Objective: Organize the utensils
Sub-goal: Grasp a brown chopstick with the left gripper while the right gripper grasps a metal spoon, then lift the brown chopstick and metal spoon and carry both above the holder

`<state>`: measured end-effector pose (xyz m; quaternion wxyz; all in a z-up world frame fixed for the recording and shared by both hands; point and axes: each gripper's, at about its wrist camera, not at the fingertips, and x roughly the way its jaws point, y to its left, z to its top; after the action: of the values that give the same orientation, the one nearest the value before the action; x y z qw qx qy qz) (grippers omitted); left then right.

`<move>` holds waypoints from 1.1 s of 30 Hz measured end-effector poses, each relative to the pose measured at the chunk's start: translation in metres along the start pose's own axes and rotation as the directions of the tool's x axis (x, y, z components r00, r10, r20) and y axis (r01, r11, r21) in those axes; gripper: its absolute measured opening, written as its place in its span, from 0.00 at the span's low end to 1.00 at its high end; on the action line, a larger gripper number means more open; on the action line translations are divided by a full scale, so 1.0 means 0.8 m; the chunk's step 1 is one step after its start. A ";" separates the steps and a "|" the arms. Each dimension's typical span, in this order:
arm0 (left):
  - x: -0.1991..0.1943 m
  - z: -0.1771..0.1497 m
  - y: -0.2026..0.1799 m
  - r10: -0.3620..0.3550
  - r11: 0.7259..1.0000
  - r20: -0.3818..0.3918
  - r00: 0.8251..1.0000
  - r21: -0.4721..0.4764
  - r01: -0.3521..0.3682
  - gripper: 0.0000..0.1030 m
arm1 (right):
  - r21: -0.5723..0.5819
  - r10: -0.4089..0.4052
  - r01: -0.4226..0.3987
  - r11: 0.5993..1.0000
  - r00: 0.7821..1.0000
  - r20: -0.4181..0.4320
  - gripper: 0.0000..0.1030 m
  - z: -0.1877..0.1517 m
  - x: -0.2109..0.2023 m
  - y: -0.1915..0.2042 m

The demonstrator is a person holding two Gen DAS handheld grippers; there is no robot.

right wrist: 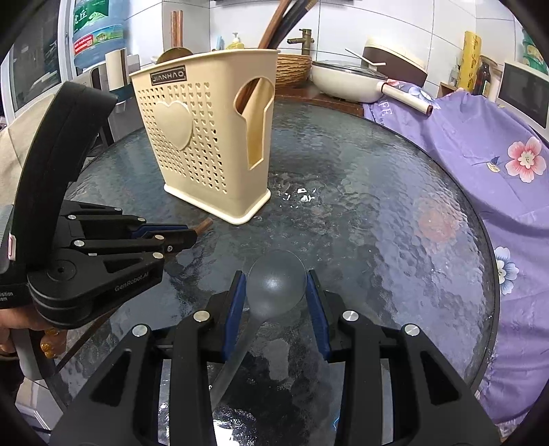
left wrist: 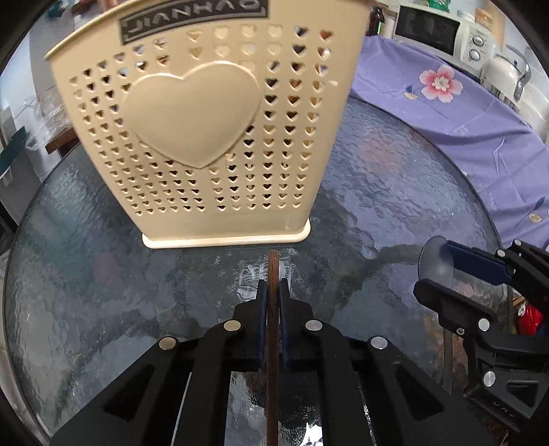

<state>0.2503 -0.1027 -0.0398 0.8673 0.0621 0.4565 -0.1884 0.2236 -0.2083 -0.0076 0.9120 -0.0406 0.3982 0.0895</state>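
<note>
Two hand-held grippers work over a round glass bench [right wrist: 377, 212] in a kitchen; at left, the left hand-held gripper [left wrist: 273, 291] has its dark pads pressed together on a thin brown wooden chopstick [left wrist: 273, 271], whose tip pokes out ahead of the pads and points toward the foot of the holder; in the right wrist view the same tool shows from the side, the chopstick's end jutting from its tips, with a person's hand [right wrist: 20, 339] on the grip at the picture's left edge; behind it stands a cream plastic utensil holder [right wrist: 202, 137], upright on the glass, its front pierced with small hearts around one large raised heart, its side cut with a tall slot; brown and dark chopstick ends and a wooden spoon's top rise from its open top; nearer the middle, the right hand-held gripper [right wrist: 276, 284] pinches a translucent grey spoon [right wrist: 274, 284] by the bowl between blue pads, the handle trailing back under the tool; whether the spoon touches the glass cannot be told; at right, a purple flowered cloth [right wrist: 497, 171] drapes the bench's far edge, with a white pan [right wrist: 346, 80] and a microwave [left wrist: 432, 29] beyond.
</note>
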 end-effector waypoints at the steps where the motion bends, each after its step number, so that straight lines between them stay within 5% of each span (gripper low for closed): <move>1: -0.007 -0.003 0.004 -0.005 1.000 0.010 1.000 -0.007 0.005 0.06 | -0.002 0.002 -0.002 1.000 1.000 0.001 0.36 0.000 -0.001 0.001; 16: -0.107 -0.001 0.015 -0.029 0.999 0.188 0.982 -0.026 0.034 0.06 | -0.041 0.039 -0.036 0.998 0.996 0.085 0.35 0.011 -0.038 0.007; 33: -0.211 0.022 0.014 -0.018 1.000 0.375 0.927 -0.009 0.023 0.06 | -0.063 0.193 -0.185 0.981 0.964 0.183 0.35 0.064 -0.110 0.008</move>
<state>0.1820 -0.0520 0.1072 0.9369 0.0144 0.2845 -0.2026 0.2006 -0.2061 0.0917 0.9316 -0.0144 0.3103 0.1886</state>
